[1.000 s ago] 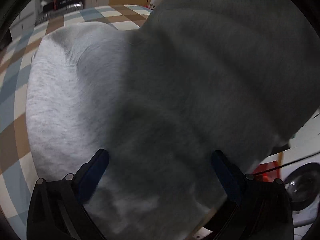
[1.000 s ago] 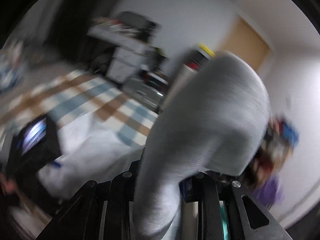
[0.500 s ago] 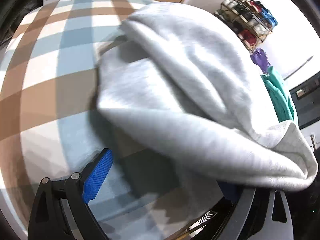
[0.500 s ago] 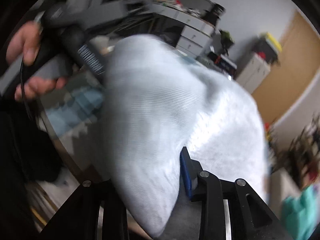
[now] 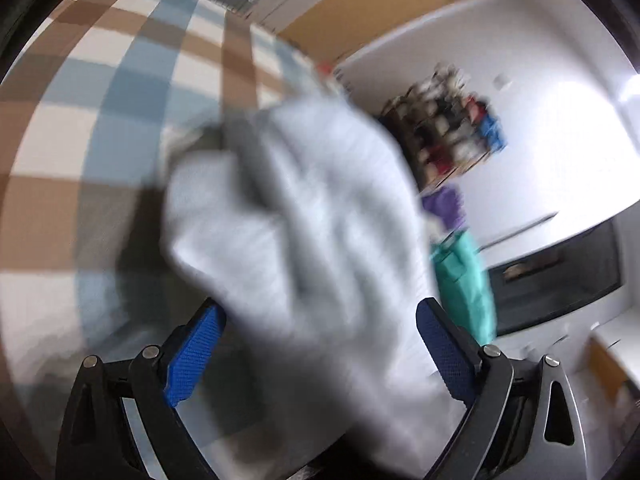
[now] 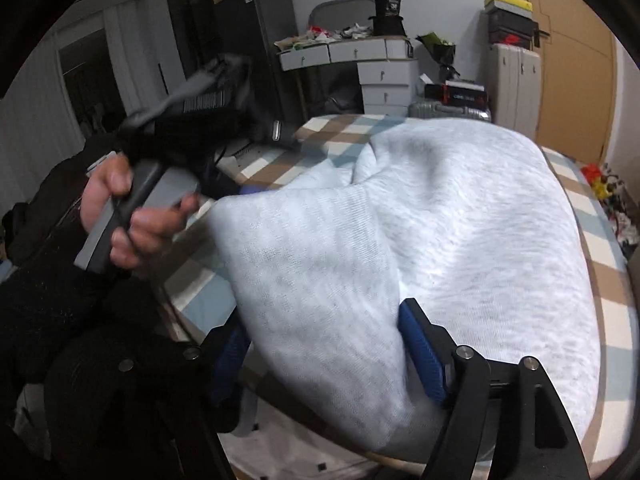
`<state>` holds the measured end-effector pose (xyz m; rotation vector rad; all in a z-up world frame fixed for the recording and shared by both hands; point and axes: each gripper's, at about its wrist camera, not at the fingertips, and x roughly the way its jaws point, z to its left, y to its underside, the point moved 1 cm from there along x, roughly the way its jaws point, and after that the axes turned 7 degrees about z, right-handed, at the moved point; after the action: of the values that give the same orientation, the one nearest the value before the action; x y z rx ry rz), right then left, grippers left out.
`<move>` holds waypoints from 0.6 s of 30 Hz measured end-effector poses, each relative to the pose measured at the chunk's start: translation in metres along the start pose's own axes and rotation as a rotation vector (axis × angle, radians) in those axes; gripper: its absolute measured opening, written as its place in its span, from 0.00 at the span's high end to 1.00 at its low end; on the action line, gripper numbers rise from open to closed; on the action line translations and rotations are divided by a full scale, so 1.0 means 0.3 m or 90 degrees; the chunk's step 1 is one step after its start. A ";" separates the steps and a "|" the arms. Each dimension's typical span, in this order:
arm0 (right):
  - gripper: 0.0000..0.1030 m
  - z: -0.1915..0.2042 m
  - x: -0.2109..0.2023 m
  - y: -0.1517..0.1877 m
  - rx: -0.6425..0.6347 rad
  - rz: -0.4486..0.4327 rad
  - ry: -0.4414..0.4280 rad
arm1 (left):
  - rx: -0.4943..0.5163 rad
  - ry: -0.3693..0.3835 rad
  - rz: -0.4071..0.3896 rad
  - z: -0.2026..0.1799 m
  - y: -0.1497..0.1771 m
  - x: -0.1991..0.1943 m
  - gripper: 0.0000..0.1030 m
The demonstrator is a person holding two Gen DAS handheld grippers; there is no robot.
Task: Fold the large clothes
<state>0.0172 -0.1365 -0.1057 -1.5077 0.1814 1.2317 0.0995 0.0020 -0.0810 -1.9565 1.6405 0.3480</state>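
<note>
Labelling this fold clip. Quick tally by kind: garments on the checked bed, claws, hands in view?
Grey garment on the checked bed: 1
Claws: 2, the left claw and the right claw, whose jaws are opening with grey cloth between them
Hands: 1, the left hand holding its claw's handle
Total: 4

My right gripper (image 6: 324, 344) is opening, a fold of the grey sweatshirt (image 6: 460, 216) between its blue pads (image 6: 422, 354). The sweatshirt lies on the checked bed (image 6: 604, 240). At left, my left hand (image 6: 120, 216) grips the other handle.
</note>
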 end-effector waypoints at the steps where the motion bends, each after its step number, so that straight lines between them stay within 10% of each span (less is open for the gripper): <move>1: 0.27 -0.005 -0.002 -0.001 0.006 -0.001 -0.006 | -0.018 0.032 -0.001 -0.001 -0.029 0.003 0.09; 8: 0.27 -0.033 -0.004 0.005 0.030 0.006 -0.018 | -0.084 0.027 0.078 -0.003 -0.124 0.147 0.07; 18: 0.27 -0.093 0.005 -0.003 0.080 0.014 -0.063 | 0.049 0.028 0.135 -0.256 -0.234 0.288 0.07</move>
<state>0.0346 -0.1576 -0.1110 -1.3358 0.2067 1.2862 0.1743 -0.1054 -0.0471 -1.7497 1.8671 0.3185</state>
